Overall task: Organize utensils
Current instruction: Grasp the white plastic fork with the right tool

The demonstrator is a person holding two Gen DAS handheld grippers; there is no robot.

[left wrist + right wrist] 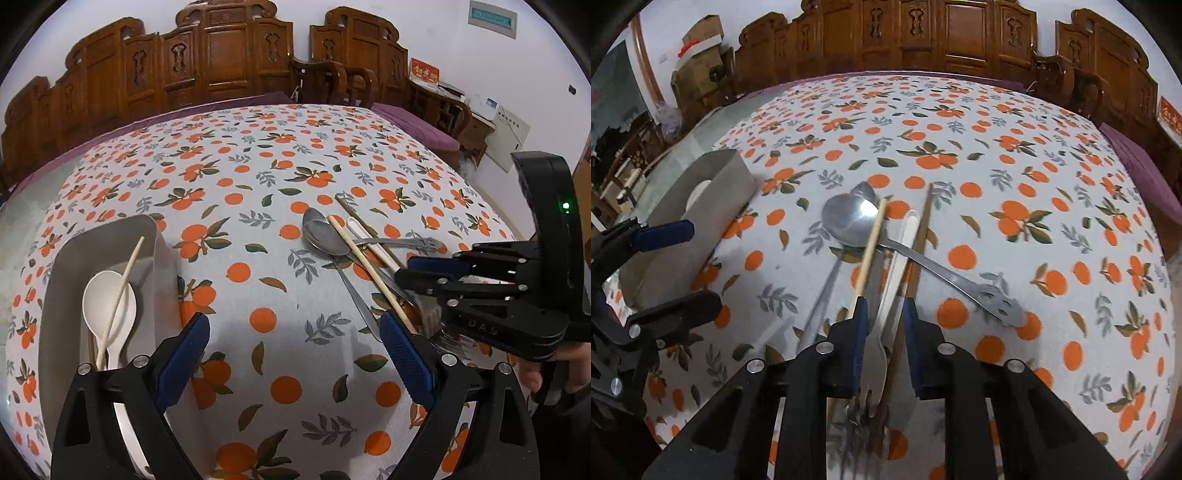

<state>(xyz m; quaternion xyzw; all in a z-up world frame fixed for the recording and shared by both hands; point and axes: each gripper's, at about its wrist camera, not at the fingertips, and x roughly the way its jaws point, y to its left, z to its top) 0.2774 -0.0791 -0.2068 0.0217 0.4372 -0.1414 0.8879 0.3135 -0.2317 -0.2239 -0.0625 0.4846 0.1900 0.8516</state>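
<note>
Clearly we risk lifting two pieces at once: our right gripper [884,314], nearly closed, straddles the white fork [886,314] and the dark chopstick [918,251] in the pile on the surface [1034,166]. Our left gripper [295,354] hangs wide open, empty, beside the tray [162,251].

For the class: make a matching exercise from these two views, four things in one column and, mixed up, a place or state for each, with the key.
Things
1. white spoon
2. metal spoon
3. left gripper
4. white fork

Places or states
A. between the right gripper's blue pads
B. open, nothing between its jaws
C. inside the grey tray
D. on the tablecloth, a pale chopstick across its bowl

Pairs: 1-C, 2-D, 3-B, 4-A
</note>
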